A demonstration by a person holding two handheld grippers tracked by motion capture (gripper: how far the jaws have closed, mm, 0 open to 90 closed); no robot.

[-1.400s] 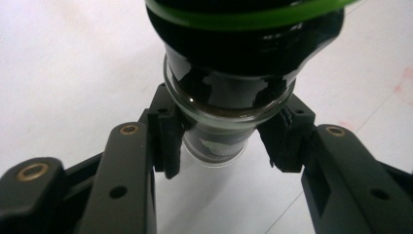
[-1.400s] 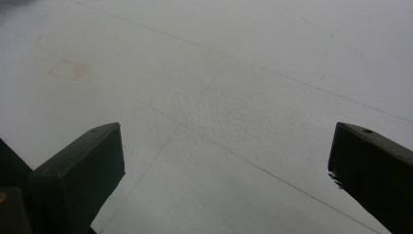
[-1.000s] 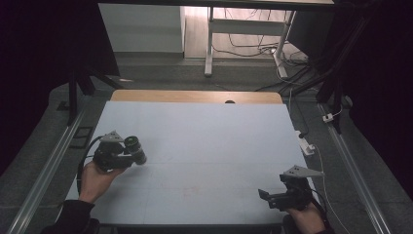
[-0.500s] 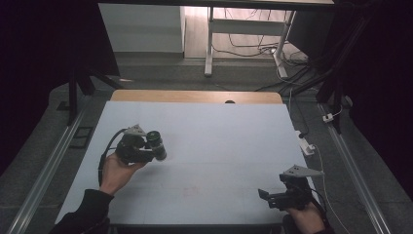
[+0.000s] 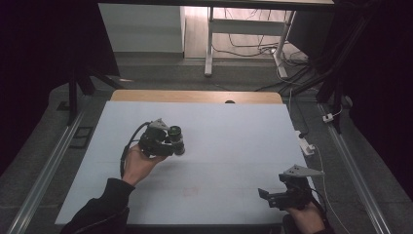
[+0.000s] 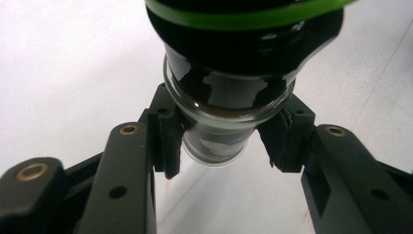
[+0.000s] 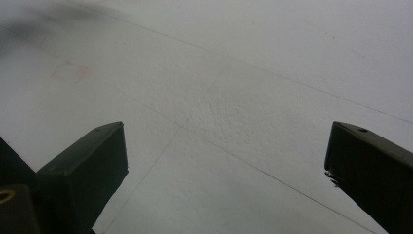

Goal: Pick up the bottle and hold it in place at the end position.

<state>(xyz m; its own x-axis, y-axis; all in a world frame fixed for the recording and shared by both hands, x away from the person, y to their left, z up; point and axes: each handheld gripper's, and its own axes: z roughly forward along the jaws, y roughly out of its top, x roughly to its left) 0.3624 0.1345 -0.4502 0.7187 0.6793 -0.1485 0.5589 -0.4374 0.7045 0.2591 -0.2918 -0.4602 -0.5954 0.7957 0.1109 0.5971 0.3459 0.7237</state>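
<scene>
My left gripper (image 6: 224, 141) is shut on a dark glass jar (image 6: 229, 92) with a green band near its top; the pads press on its narrower clear end from both sides. From above, my left gripper (image 5: 170, 142) is held over the left middle of the white table (image 5: 234, 136), with the jar (image 5: 175, 132) sticking out to its right. My right gripper (image 5: 265, 195) sits low at the table's front right corner. Its jaws stand wide apart, and between them my right gripper (image 7: 226, 161) has just the bare table.
A wooden strip (image 5: 195, 96) runs along the table's far edge. A white power strip (image 5: 306, 145) and cables lie off the right side. Metal rails (image 5: 44, 170) flank the table. A faint red mark (image 5: 191, 191) sits near the front middle.
My left hand has carried the jar to the right and farther up the table. The right hand has stayed where it was.
</scene>
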